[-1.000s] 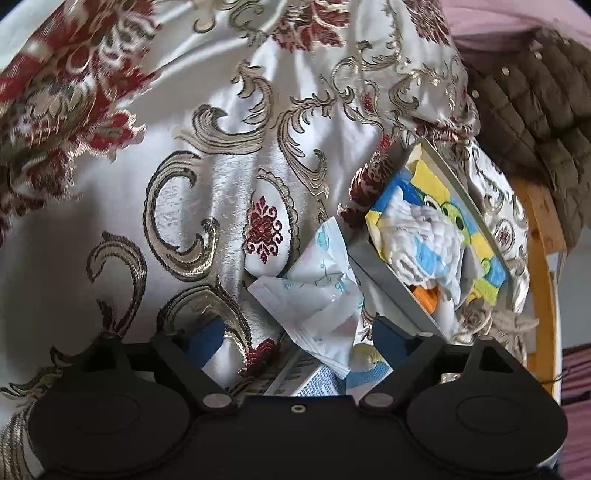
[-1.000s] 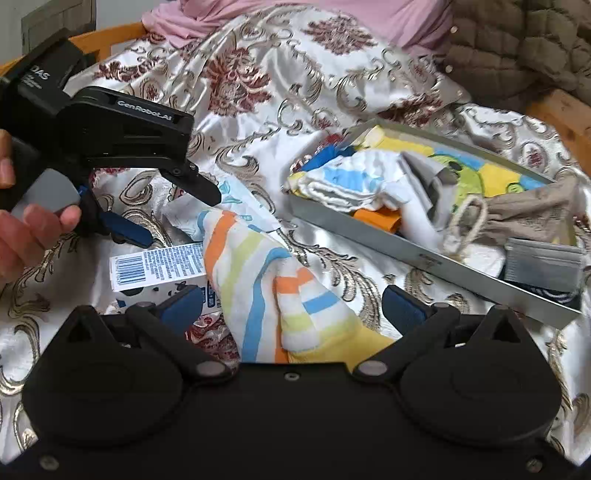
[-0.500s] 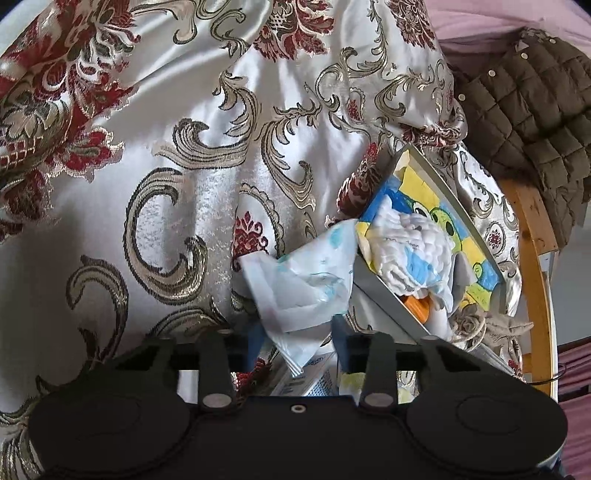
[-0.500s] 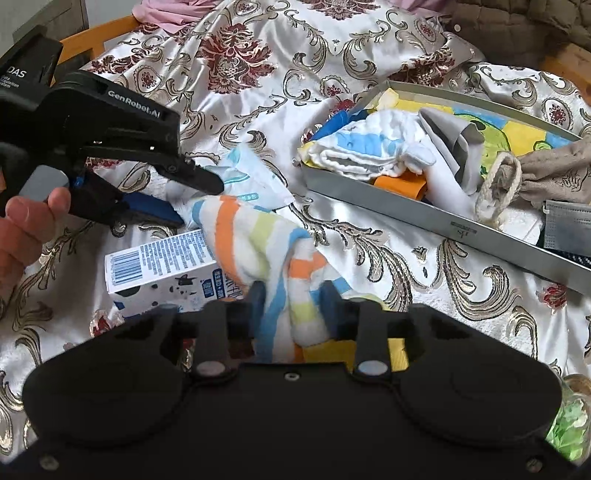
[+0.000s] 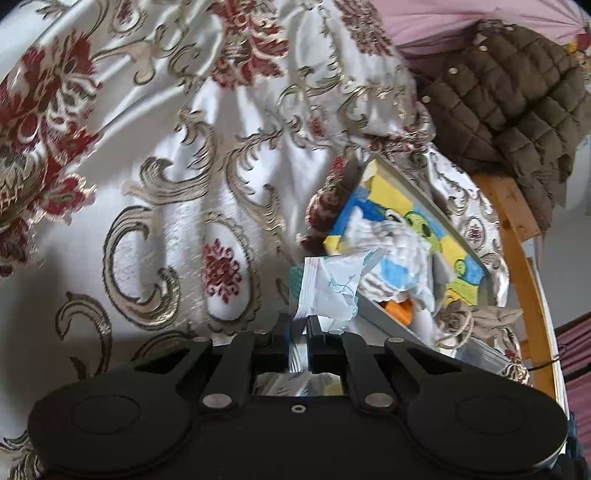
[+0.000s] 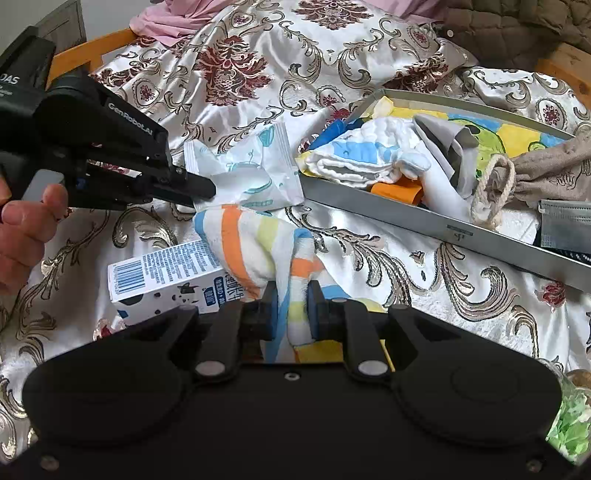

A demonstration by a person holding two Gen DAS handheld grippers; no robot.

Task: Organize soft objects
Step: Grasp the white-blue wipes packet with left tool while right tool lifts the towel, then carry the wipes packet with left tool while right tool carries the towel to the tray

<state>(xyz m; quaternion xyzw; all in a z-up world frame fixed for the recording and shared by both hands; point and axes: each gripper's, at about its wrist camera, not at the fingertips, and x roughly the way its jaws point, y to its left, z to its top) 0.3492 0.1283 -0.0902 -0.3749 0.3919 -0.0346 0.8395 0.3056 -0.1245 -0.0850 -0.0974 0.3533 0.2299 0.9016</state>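
Note:
My left gripper pinches a white plastic packet with teal print, and its jaws are still closing on it. In the right wrist view the left gripper holds the packet by its left edge, just left of the grey tray. My right gripper presses on a fold of a striped orange, blue and yellow towel, jaws also closing. The towel lies on the patterned bedspread, partly over a milk carton. The tray holds a folded white-and-blue cloth and a beige drawstring bag.
A person's hand grips the left tool. A grey face mask lies in the tray's right end. A brown quilted jacket and pink cloth lie at the back, over a wooden frame.
Both grippers went from wide open to closed: the left onto the white packet, now raised off the bedspread; the right onto the striped towel, now bunched and lifted.

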